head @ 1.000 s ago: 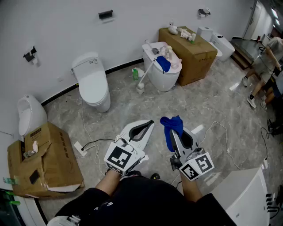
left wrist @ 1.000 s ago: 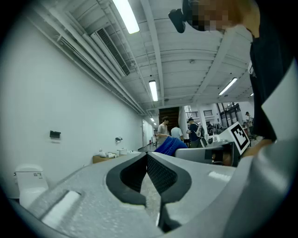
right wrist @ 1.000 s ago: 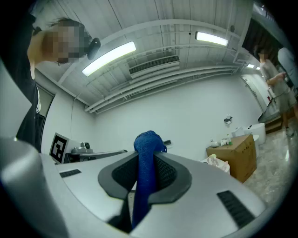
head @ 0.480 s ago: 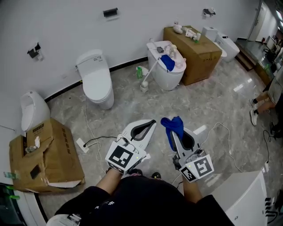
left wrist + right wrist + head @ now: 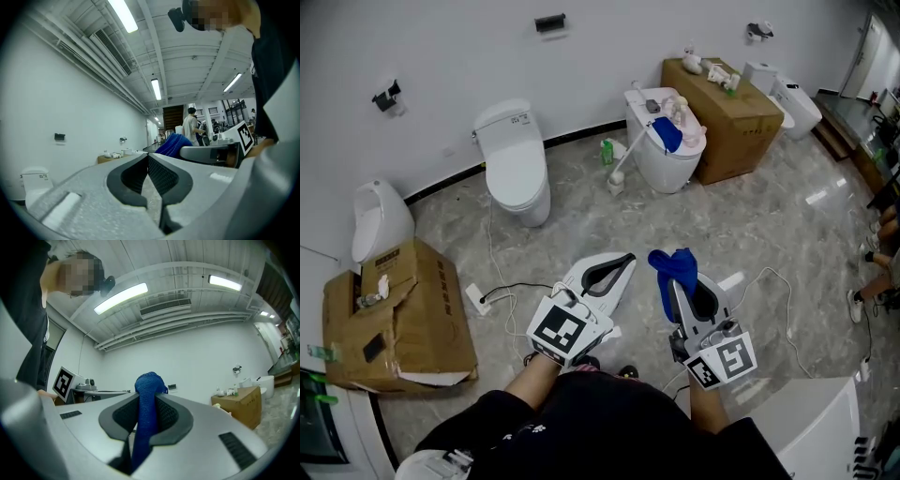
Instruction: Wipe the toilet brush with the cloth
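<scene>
The toilet (image 5: 516, 164) has drifted rightward in the head view. The left hand-held gripper (image 5: 148, 159) is closed on nothing. The right hand-held gripper (image 5: 146, 401) pinches the blue cloth (image 5: 148, 383).

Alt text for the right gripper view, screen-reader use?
The right gripper has its jaws shut on a blue cloth that sticks up past their tips. Behind: white wall, cardboard box at right, ceiling strip lights.

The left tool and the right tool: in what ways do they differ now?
The left tool is shut with nothing between its jaws; the right tool is shut on a blue cloth. In the head view, the left tool slants toward the right tool, which points almost straight ahead. Both carry a marker cube.
</scene>
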`<move>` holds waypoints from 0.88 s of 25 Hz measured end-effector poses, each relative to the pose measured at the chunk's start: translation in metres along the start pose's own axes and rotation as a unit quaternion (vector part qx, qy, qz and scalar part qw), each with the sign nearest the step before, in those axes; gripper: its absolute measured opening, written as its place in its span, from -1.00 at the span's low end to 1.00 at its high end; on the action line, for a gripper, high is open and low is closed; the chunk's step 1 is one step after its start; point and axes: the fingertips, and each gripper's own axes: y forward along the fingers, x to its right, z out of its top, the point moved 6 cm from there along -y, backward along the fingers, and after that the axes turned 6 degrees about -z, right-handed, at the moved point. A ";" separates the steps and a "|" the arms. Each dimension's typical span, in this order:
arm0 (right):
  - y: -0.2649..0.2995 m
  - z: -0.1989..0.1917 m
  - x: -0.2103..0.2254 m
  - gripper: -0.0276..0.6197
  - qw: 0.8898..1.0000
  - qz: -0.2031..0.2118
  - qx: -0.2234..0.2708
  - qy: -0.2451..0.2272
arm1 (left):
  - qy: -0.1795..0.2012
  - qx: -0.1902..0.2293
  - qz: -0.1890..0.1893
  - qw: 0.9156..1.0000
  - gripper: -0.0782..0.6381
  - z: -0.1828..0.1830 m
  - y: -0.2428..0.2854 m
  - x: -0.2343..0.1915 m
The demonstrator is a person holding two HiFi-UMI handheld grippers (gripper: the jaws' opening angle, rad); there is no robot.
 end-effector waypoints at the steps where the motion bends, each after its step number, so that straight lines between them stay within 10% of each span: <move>1: -0.003 0.000 0.002 -0.72 1.000 0.002 0.002 0.003 | 0.000 0.001 0.003 1.000 -0.77 0.000 0.001 0.002; 22: -0.003 -0.006 0.027 -0.72 1.000 -0.002 0.009 0.018 | -0.002 0.000 0.009 1.000 -0.77 -0.012 0.023 -0.006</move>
